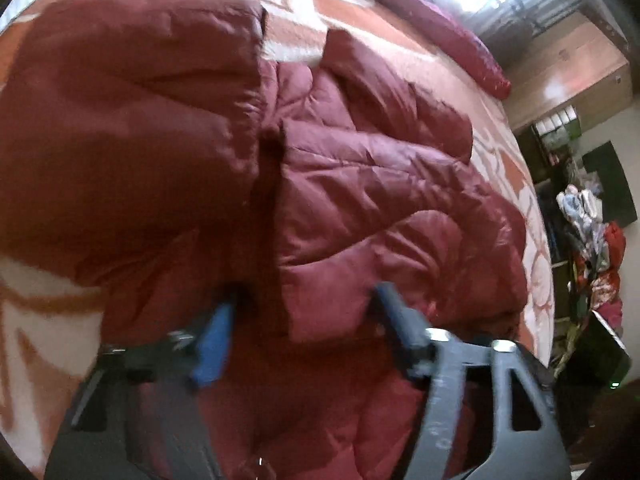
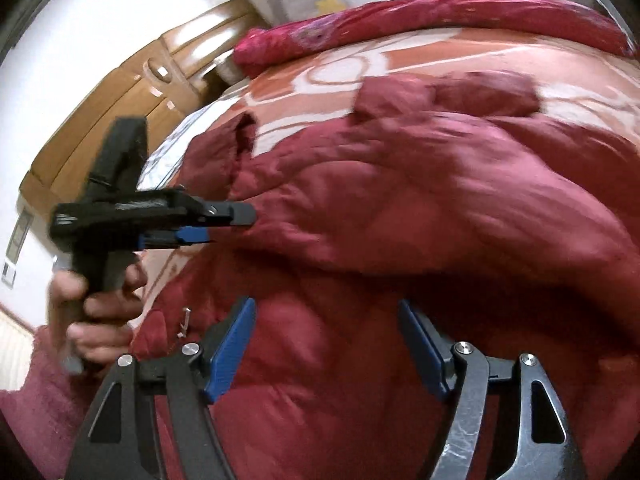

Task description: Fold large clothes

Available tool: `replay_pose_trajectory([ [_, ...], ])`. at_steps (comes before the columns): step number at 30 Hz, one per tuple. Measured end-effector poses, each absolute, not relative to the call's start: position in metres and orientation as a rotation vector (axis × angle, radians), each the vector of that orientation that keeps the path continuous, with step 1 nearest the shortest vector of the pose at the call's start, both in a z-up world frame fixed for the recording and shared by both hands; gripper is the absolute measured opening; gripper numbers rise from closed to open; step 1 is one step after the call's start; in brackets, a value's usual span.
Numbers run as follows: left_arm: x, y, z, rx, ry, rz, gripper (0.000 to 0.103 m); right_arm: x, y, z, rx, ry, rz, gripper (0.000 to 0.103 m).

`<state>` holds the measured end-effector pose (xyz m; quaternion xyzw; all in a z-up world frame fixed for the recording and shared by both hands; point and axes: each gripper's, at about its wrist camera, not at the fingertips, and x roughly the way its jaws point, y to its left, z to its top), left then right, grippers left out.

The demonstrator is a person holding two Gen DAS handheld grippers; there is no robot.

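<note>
Puffy maroon jacket (image 1: 360, 184) sprawled mid-frame on the orange-and-white bedspread (image 1: 360, 4). Soft, bulky, springy by the look; best pinched at a hem or sleeve edge. Left gripper (image 1: 304, 312) half-spread over a quilted flap, no grip visible. Right gripper (image 2: 326, 324) wide, empty, low in frame.

Two hand-held grippers are shown. The right gripper (image 2: 326, 342) is built of black angular linkage arms with triangular cut-outs, joined by round silver bolts, and its fingers (image 2: 230, 350) are faced in blue. The left gripper (image 2: 236, 222) has the same black frame – a pistol-style handle gripped by a hand (image 2: 102, 308) – above a fuzzy dark-pink sleeve (image 2: 44, 396).
</note>
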<state>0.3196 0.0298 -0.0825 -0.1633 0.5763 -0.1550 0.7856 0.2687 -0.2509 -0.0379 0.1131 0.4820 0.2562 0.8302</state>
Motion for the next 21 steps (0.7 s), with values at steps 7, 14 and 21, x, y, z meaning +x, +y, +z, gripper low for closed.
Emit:
replay_pose_trajectory([
  [7, 0.305, 0.029, -0.050, -0.174, 1.144, -0.340, 0.018, 0.257, -0.329, -0.009, 0.301, 0.897, 0.347, 0.074],
  [14, 0.294, 0.026, -0.068, 0.035, 1.162, -0.258, 0.023, 0.302, -0.357, -0.033, 0.236, 0.985, 0.155, 0.073],
  [21, 0.257, 0.046, -0.032, 0.003, 1.056, -0.208, 0.031, 0.314, -0.344, -0.068, 0.148, 1.071, 0.111, 0.076],
])
